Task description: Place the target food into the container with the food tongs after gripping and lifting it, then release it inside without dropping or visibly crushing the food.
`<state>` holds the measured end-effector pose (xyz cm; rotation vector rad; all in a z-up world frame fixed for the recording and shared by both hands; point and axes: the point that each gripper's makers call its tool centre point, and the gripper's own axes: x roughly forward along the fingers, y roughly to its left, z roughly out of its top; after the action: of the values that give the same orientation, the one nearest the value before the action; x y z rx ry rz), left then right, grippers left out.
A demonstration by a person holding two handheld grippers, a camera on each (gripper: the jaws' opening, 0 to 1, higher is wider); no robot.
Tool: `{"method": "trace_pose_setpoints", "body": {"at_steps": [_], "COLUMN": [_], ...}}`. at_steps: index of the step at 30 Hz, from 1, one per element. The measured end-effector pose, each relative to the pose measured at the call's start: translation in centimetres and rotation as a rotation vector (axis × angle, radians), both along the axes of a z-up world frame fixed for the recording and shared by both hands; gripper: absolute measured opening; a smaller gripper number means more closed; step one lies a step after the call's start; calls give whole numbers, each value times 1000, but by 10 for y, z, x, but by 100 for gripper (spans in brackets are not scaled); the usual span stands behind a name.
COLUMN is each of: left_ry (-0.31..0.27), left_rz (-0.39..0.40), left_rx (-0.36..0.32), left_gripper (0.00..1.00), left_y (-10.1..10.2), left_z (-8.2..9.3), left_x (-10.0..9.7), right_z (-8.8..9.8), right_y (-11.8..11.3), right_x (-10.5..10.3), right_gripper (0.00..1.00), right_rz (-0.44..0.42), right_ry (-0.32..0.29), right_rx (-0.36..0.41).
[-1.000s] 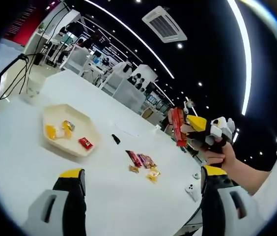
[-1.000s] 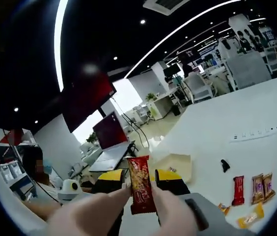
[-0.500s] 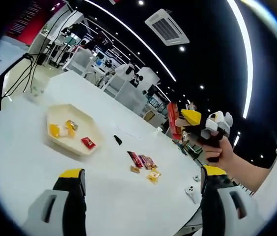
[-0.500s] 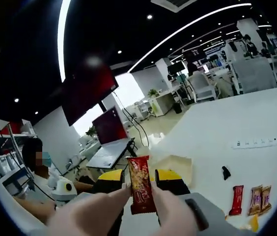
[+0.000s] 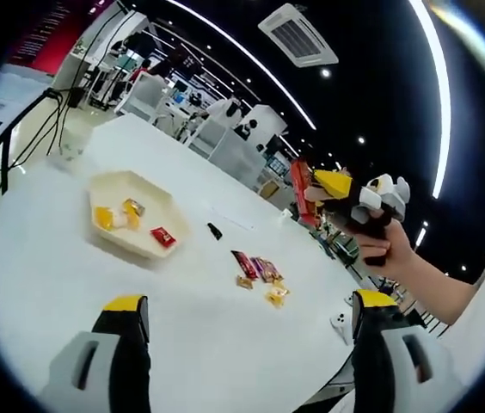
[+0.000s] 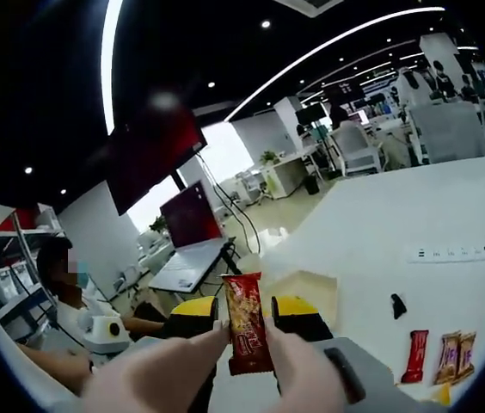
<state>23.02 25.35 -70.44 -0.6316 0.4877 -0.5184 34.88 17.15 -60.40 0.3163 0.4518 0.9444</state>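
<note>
Right gripper pinching the red snack bar upright, high above the table, left gripper spread and idle; carry it gently toward the cream tray at ten o'clock, keeping the squeeze light.

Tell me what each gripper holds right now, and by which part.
The right gripper pinches a red snack-bar wrapper upright, gripped across its middle, both ends free. The left gripper is open, holding nothing.

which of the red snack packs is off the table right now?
The red wrapped bar clamped upright in the right gripper jaws. The other red pack lies flat on the white table beside the brown ones.
</note>
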Motion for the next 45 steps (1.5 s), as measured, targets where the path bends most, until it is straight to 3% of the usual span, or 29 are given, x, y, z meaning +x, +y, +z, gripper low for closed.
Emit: {"method": "trace_pose_setpoints", "body": {"at_steps": [20,38,40,45], "left_ry": [24,16,-4,-18], "left_rz": [22,61,53,56], "left_rx": [22,8,40,33], "left_gripper": [99,99,99,99], "left_y": [8,17,17,16], "left_z": [-6,-3,1,6], "left_x": [-1,-5,-5,-4], "right_z": [0,4,4,4], "right_y": [5,24,25,23], "right_x": [20,31,32,32], "right_gripper": [23,23,23,23], "right_rz": [-15,15,21,24], "right_ry": [-7,-39,-42,-42], "right_rx": [-45,-67,-74,-77]}}
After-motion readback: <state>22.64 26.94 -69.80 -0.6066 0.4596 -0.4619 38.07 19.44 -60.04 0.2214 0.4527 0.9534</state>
